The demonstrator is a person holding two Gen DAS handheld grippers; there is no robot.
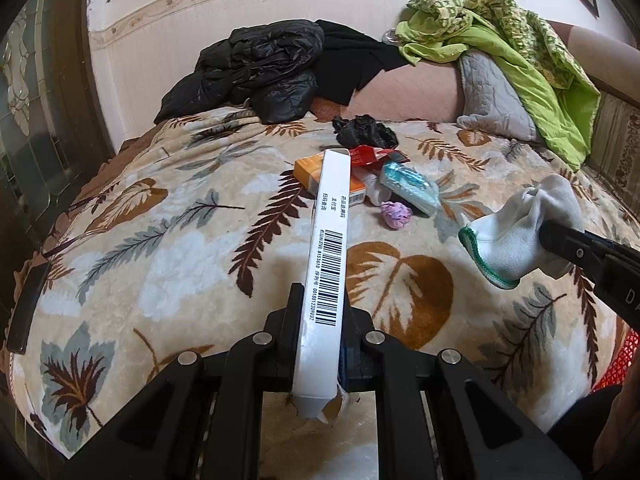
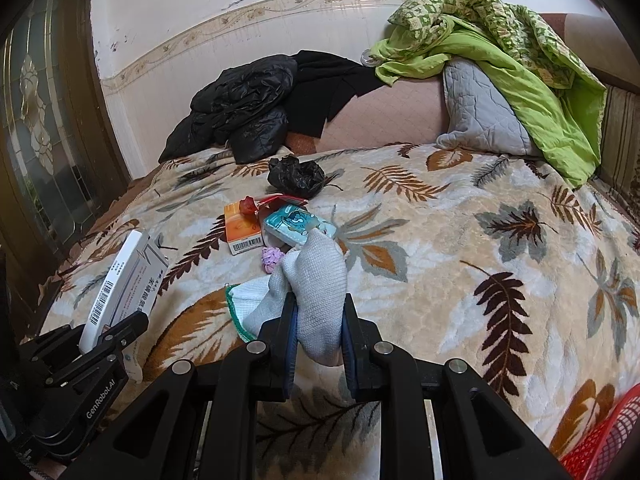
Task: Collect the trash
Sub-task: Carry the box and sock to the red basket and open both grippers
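Left gripper (image 1: 320, 320) is clamped on a white box (image 1: 330, 240), right gripper (image 2: 318, 320) pinching a glove (image 2: 316, 280) over the bed (image 2: 460, 240).

Open blanket (image 2: 460, 240) beside trash cluster (image 2: 276, 224)

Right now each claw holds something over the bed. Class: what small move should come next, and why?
Probably carry both loads to the red basket at lower right. The left claw is shut on the white box, the right claw on the sock, so neither can pick up more.
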